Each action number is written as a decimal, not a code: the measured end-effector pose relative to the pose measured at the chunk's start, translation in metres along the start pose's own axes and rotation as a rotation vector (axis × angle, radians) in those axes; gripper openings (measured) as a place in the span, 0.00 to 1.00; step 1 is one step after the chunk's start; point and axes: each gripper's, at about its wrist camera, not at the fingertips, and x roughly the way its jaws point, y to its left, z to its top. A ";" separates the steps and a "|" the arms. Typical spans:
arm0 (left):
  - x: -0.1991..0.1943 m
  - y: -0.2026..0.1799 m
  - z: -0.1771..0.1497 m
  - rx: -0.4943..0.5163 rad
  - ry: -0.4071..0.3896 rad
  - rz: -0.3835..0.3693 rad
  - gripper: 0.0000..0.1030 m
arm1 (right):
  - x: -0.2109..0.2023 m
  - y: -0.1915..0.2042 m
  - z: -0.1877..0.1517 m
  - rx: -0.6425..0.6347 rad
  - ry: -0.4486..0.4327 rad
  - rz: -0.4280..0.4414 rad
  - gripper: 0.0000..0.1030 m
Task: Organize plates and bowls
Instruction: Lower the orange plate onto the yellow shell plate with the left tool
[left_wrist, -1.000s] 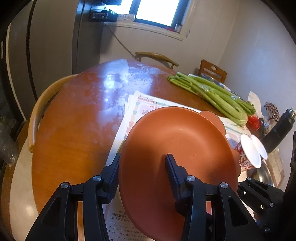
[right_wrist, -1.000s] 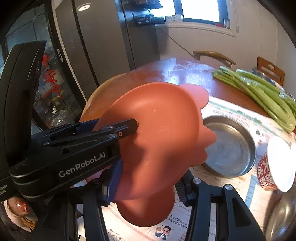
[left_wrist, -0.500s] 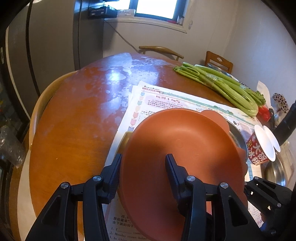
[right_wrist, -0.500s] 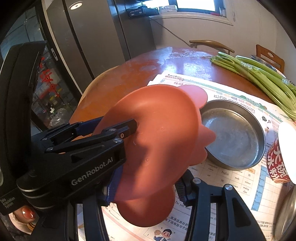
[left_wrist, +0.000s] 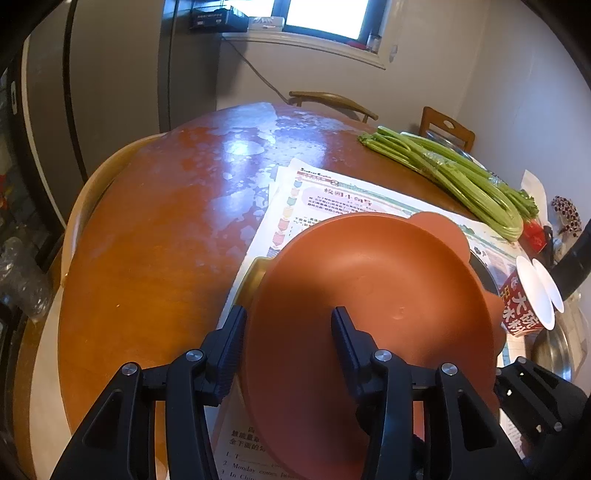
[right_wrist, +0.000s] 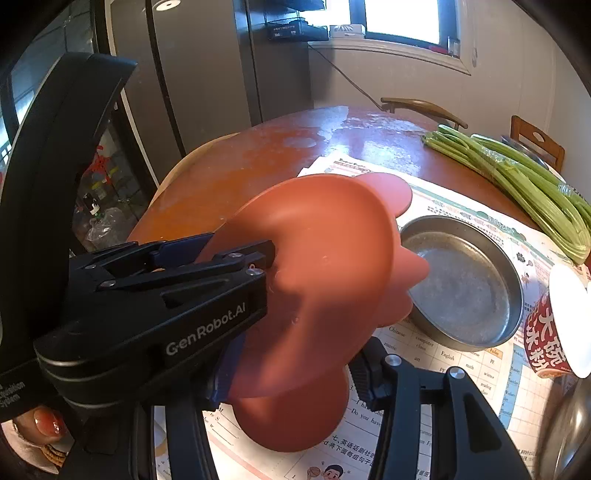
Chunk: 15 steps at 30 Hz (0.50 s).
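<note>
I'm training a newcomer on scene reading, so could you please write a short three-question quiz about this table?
1. What lies directly under the metal pan?
2. True or false: the celery lies inside the pan.
3. The orange plate is: A lying flat, B held up and tilted, C inside the pan.
Key: 1 printed paper; 2 false, the celery lies on the table; 3 B.
</note>
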 end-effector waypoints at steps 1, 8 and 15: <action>0.000 0.001 -0.001 -0.004 0.000 0.001 0.48 | -0.001 0.001 0.000 -0.004 -0.005 0.001 0.51; -0.001 0.002 -0.002 -0.002 0.003 0.012 0.48 | -0.012 0.006 -0.002 -0.027 -0.031 -0.011 0.51; 0.000 0.004 -0.001 0.004 0.004 0.033 0.48 | -0.018 0.004 -0.005 -0.017 -0.033 -0.017 0.52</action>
